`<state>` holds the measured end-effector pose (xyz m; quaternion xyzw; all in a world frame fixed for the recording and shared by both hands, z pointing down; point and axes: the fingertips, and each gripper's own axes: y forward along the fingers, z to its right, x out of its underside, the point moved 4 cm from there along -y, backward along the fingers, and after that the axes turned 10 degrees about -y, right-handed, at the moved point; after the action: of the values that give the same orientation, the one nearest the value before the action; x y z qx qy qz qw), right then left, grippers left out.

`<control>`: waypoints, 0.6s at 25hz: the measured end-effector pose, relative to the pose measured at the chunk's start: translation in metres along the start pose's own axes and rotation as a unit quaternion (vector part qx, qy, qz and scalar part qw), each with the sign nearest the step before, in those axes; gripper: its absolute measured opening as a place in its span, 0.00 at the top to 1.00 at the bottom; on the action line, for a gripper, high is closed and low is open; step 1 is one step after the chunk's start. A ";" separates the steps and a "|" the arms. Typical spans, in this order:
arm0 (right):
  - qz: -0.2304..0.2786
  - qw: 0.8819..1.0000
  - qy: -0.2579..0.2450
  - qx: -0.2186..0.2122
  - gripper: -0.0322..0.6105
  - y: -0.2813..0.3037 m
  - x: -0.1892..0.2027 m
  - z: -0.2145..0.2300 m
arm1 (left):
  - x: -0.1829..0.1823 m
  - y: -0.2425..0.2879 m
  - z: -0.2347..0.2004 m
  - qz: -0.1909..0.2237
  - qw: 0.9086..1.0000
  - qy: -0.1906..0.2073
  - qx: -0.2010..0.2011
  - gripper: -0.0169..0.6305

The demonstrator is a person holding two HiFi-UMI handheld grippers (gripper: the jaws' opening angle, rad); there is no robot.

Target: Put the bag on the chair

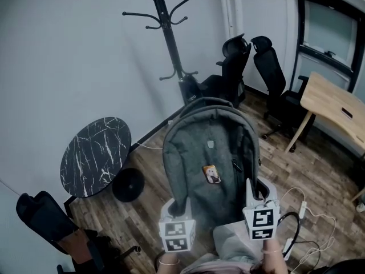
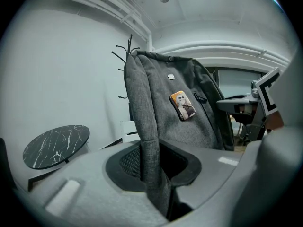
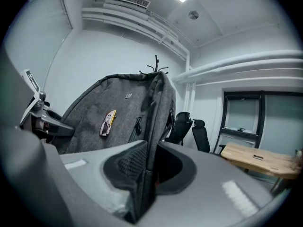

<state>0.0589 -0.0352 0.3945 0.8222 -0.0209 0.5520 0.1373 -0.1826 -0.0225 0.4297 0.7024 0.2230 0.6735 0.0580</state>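
A grey backpack (image 1: 211,158) with a small picture badge (image 1: 211,174) hangs upright in front of me, held off the floor by both grippers. My left gripper (image 1: 174,209) is shut on a grey strap at the bag's lower left; in the left gripper view the strap (image 2: 150,164) runs down between the jaws of that gripper (image 2: 156,171). My right gripper (image 1: 255,201) is shut on the bag's lower right edge, and the fabric (image 3: 147,174) shows pinched in the right gripper (image 3: 150,170). Two black office chairs (image 1: 232,67) stand beyond the bag by the wall.
A round black marble table (image 1: 96,156) stands to the left and a coat rack (image 1: 168,33) behind the bag. Another black chair (image 1: 48,221) sits at the lower left. A wooden desk (image 1: 336,107) is on the right, with cables (image 1: 302,221) on the wood floor.
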 end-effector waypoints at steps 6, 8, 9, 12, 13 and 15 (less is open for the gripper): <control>-0.004 1.000 0.006 -0.010 0.87 0.034 0.004 0.006 | -0.008 0.032 -0.007 -0.009 1.000 0.002 -0.004 0.85; -0.005 1.000 0.007 -0.011 0.87 0.045 0.005 0.009 | -0.010 0.042 -0.008 -0.011 1.000 0.002 -0.005 0.85; -0.005 1.000 0.007 -0.012 0.87 0.051 0.006 0.011 | -0.011 0.048 -0.009 -0.012 1.000 0.002 -0.006 0.85; -0.009 1.000 0.009 -0.015 0.87 0.070 0.007 0.015 | -0.016 0.066 -0.012 -0.016 1.000 0.001 -0.009 0.85; -0.011 1.000 0.009 -0.016 0.87 0.076 0.008 0.016 | -0.017 0.071 -0.013 -0.018 1.000 0.001 -0.009 0.85; -0.014 1.000 0.011 -0.019 0.87 0.088 0.008 0.018 | -0.020 0.083 -0.016 -0.021 1.000 0.001 -0.010 0.85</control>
<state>0.0619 -0.1236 0.4134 0.8136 -0.0185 0.5587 0.1602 -0.1786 -0.1077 0.4442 0.6960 0.2313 0.6752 0.0789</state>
